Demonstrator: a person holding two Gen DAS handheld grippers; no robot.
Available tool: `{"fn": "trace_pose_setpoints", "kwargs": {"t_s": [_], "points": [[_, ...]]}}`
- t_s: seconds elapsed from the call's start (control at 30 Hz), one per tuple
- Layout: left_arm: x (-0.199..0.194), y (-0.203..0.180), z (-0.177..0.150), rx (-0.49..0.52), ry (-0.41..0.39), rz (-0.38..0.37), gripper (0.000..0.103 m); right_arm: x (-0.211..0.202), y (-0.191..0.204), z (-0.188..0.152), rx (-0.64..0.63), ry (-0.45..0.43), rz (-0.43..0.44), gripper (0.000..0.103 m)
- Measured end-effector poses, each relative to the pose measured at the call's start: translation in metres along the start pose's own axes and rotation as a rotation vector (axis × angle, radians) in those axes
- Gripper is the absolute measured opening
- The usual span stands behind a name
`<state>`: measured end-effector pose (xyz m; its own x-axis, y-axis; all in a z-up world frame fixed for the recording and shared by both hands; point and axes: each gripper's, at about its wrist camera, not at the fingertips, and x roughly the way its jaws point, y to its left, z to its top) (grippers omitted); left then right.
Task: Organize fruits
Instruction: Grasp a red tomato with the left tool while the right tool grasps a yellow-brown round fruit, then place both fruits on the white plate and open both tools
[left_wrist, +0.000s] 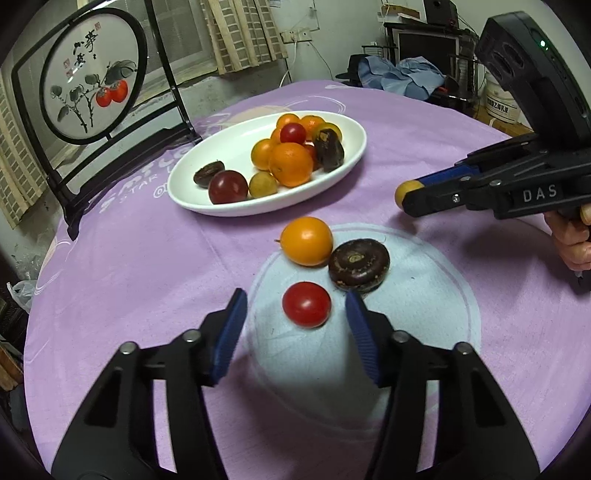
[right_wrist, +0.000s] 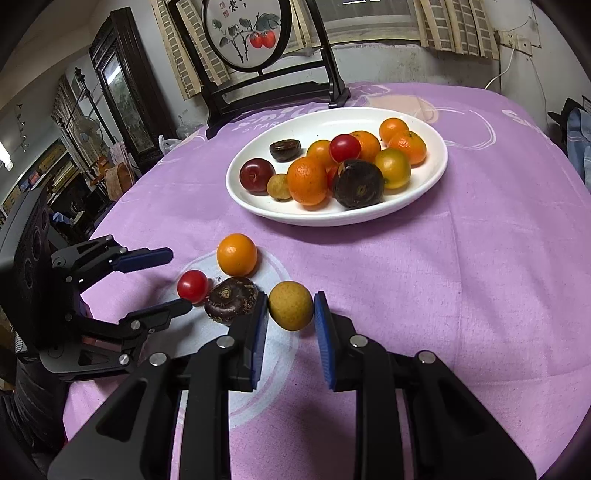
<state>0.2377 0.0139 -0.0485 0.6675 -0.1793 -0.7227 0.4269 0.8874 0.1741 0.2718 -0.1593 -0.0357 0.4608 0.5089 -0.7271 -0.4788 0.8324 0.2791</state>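
Three loose fruits on purple cloth near plate: orange tomato, dark chestnut, red tomato. Left gripper low over cloth, jaws spread either side of red tomato, pads not touching it. Right gripper pinching yellow-brown fruit between blue pads (fruit lifted clear of cloth). White plate holds heap of oranges, tomatoes, chestnuts. Framed painting behind plate.
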Motion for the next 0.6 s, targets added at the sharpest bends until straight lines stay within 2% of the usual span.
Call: {"fn": "trace_pose_setpoints", "kwargs": {"t_s": [0.07, 0.3, 0.47, 0.6], "points": [[0.003, 0.0, -0.001, 0.001, 0.01, -0.001, 0.045, 0.0, 0.0, 0.0, -0.001, 0.002, -0.003, 0.026], [0.011, -0.004, 0.0, 0.003, 0.03, -0.005, 0.044, 0.002, -0.001, 0.001, 0.002, 0.002, -0.011, 0.026], [0.021, -0.004, 0.001, 0.011, 0.055, -0.017, 0.031, 0.002, -0.002, 0.001, 0.002, 0.001, -0.017, 0.026], [0.02, -0.005, 0.001, 0.016, 0.056, -0.021, 0.031, 0.003, -0.002, 0.001, 0.001, 0.002, -0.019, 0.026]]}}
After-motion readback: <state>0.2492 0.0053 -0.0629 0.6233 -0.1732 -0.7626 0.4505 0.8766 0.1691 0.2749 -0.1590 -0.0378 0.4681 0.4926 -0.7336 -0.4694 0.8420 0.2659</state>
